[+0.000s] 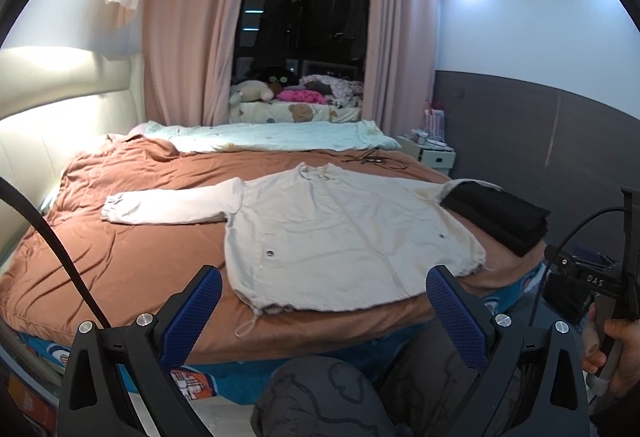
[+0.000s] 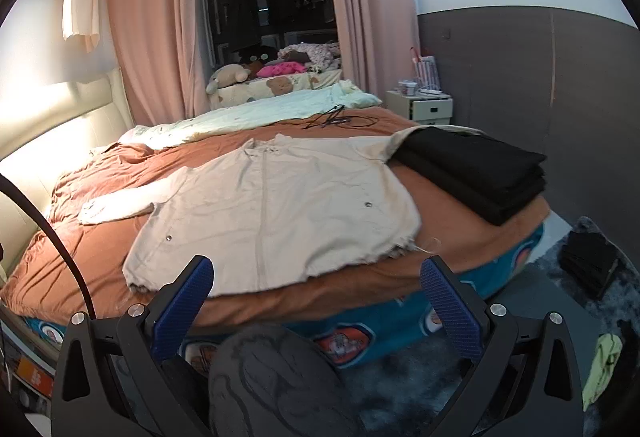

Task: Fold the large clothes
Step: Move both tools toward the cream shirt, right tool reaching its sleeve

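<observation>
Left gripper (image 1: 324, 291) and right gripper (image 2: 316, 279) both spread wide, holding nothing, short of the bed's near edge. Beige jacket (image 1: 340, 233) lies flat on the brown bedspread (image 1: 132, 261), hem by that edge, one sleeve (image 1: 172, 205) out toward the headboard side. Looks light, soft, floppy; probably pinch at hem corners or cuff. Black folded stack (image 2: 476, 173) covers the other sleeve. Bedroom, pink curtains (image 1: 180, 49).

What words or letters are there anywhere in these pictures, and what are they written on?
"DAS": white letters on the black body of the right gripper, seen at the right edge of the left wrist view.
Bed base cartoon patches: they may carry print, but it is too blurred to read.
Orange panel at the lower left of the right wrist view: marks too blurred to read.
Cream jacket: no lettering visible.
</observation>
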